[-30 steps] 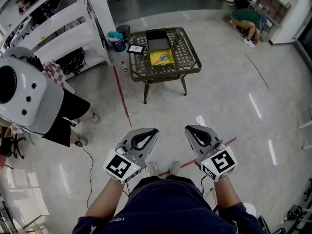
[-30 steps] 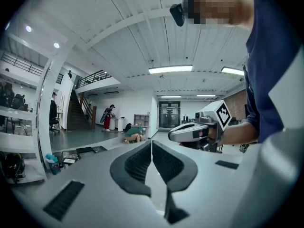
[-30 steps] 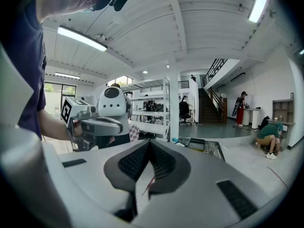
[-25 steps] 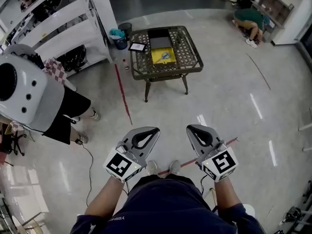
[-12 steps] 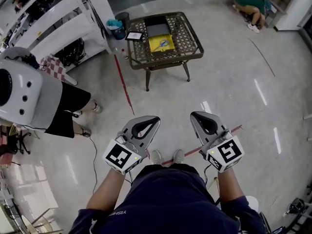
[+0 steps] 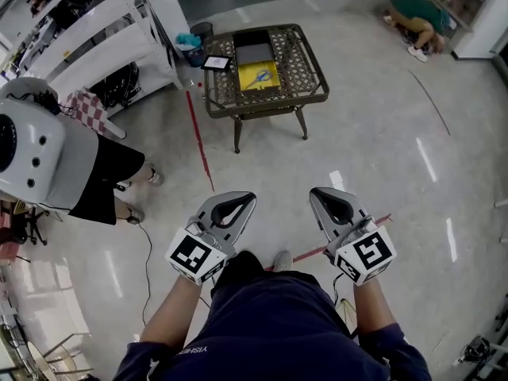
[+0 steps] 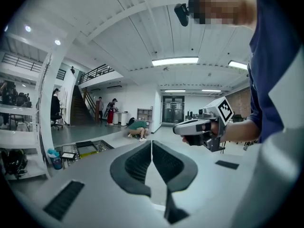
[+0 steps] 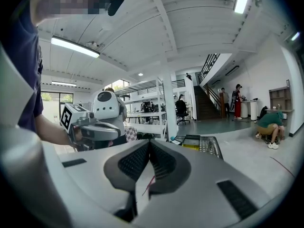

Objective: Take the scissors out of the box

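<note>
Well short of the tabletop (image 6: 308, 68) bearing the yellow box (image 6: 259, 86), left claw (image 6: 240, 202) and right claw (image 6: 323, 199) sit pinched together, empty.

Humanoid robot (image 6: 32, 157) and shelving (image 6: 87, 30) mark a lab.

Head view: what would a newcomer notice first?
The left gripper and right gripper, both shut and empty, are held out side by side in the foreground. Farther off, a lattice table carries a yellow box. A big white robot stands at the left edge.
</note>
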Available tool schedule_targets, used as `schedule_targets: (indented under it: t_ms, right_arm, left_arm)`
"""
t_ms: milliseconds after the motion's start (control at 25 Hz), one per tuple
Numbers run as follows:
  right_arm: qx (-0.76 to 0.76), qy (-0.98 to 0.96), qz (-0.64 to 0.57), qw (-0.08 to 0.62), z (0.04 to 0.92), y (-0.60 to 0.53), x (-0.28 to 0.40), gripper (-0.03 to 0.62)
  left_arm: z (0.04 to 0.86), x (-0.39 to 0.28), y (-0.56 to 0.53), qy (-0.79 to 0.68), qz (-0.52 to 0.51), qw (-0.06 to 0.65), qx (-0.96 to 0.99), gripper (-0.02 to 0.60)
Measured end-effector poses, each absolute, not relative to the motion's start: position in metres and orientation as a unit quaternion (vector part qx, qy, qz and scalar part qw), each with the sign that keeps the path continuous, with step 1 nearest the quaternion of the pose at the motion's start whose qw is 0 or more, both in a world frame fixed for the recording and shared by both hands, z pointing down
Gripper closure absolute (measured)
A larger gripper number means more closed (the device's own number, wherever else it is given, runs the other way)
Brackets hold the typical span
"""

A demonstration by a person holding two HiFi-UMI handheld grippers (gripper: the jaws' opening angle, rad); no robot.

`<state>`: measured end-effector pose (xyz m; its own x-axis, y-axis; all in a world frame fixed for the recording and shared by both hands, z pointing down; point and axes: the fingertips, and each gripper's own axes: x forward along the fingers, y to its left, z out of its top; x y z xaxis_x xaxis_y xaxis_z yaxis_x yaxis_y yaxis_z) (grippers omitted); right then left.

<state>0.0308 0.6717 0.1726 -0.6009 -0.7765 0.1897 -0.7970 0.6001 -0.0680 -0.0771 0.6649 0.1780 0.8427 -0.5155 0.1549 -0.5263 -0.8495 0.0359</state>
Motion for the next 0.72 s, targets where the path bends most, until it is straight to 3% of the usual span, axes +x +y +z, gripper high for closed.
schedule_targets:
  t_ms: [720]
  right_arm:
    - [0.440, -0.888, 0.099, 0.089, 0.208, 0.540, 0.016, 0.576]
  left_arm:
    - [0.212, -0.092, 0.535, -0.273, 0.073, 0.063, 0.957, 0.555]
